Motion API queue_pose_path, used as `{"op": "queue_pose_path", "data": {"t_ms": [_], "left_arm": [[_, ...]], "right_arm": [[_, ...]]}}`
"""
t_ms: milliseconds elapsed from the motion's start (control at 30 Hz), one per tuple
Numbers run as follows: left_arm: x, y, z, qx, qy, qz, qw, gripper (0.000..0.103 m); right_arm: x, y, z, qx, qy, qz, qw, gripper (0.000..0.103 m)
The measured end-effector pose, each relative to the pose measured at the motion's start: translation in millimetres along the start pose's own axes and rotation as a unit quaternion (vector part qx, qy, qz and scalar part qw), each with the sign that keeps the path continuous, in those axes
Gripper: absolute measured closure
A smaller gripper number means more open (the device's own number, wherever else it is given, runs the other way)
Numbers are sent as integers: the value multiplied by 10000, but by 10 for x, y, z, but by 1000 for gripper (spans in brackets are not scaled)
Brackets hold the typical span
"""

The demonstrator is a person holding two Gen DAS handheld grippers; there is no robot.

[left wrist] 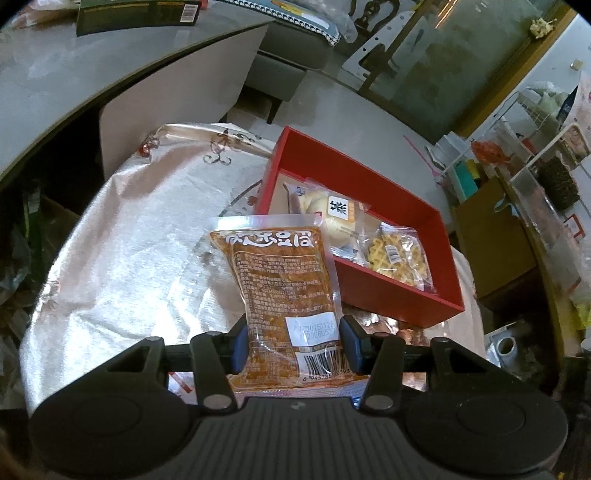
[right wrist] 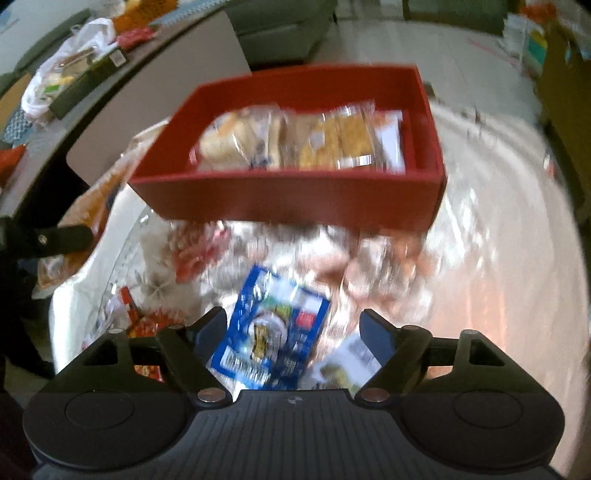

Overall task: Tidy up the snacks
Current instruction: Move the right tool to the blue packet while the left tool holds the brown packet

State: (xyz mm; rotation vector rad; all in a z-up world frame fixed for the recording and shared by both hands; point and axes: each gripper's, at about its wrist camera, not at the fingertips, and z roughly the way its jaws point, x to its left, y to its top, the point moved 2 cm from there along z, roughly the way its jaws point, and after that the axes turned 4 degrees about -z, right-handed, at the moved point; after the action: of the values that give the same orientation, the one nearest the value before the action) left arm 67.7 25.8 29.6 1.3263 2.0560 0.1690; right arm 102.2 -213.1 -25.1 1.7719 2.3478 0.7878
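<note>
The left claw [left wrist: 293, 341] grips a brown packet [left wrist: 275, 284] by its lower end, a blue pad [left wrist: 239, 345] pressing each side near the barcode. The packet stands up from the claw, its clear top edge reaching toward the near corner of the red box [left wrist: 373, 295]. The box sits on a pale shiny cloth [left wrist: 140, 236] covering the surface, at the right of the left wrist view. Inside it lie a bun pack [left wrist: 328, 214] with a black-and-white label and, just beside it toward the right end, a waffle pack [left wrist: 397, 254].

In the right wrist view, which is blurred, the right claw [right wrist: 293, 332] stands wide, its fingers well apart and holding nothing. Between them, on the cloth [right wrist: 480, 266], lies a blue packet [right wrist: 273, 332], tilted, with a pale wrapper [right wrist: 347, 362] just beside it to the right. Red wrappers [right wrist: 140, 321] lie near the left finger. Farther ahead is the box [right wrist: 288, 199], with several snack packs [right wrist: 295, 140] inside; the blur hides what they are.

Behind, a grey counter [left wrist: 74, 74] carries a dark carton [left wrist: 136, 14].
</note>
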Motion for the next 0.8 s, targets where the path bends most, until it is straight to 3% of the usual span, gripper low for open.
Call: {"op": "queue_pose_path", "data": {"t_ms": [133, 233, 300, 400, 467, 533, 567, 633, 667, 733, 800], "left_arm": [[-7, -10, -6, 16, -37, 36, 10000, 60], [70, 8, -13, 20, 13, -87, 10000, 60], [88, 16, -8, 39, -1, -109, 9999, 60], [79, 16, -6, 63, -39, -115, 9999, 60], [65, 15, -11, 87, -98, -93, 9999, 60], [53, 11, -19, 101, -144, -68, 9998, 60], [48, 12, -21, 108, -168, -63, 9998, 60], [33, 13, -20, 127, -214, -76, 9997, 60], [21, 14, -23, 135, -243, -78, 9996, 60], [-12, 4, -25, 151, -303, -22, 9994, 60], [-33, -6, -29, 154, -305, 32, 9994, 60]], "right_arm": [[154, 57, 125, 50, 358, 178, 9992, 19], [259, 37, 391, 325, -4, 76, 9994, 18], [367, -12, 489, 368, -133, -169, 9991, 2], [535, -119, 554, 264, -464, -626, 9966, 0], [530, -137, 531, 240, -406, -642, 9968, 0], [478, -134, 453, 233, -368, -572, 9974, 7], [460, -135, 414, 251, -454, -628, 9967, 19], [407, -141, 365, 343, -371, -612, 9968, 20], [385, -127, 353, 329, -401, -610, 9968, 31], [331, -98, 286, 274, -280, -487, 9980, 37], [298, -70, 199, 167, -208, -379, 9989, 56]]}}
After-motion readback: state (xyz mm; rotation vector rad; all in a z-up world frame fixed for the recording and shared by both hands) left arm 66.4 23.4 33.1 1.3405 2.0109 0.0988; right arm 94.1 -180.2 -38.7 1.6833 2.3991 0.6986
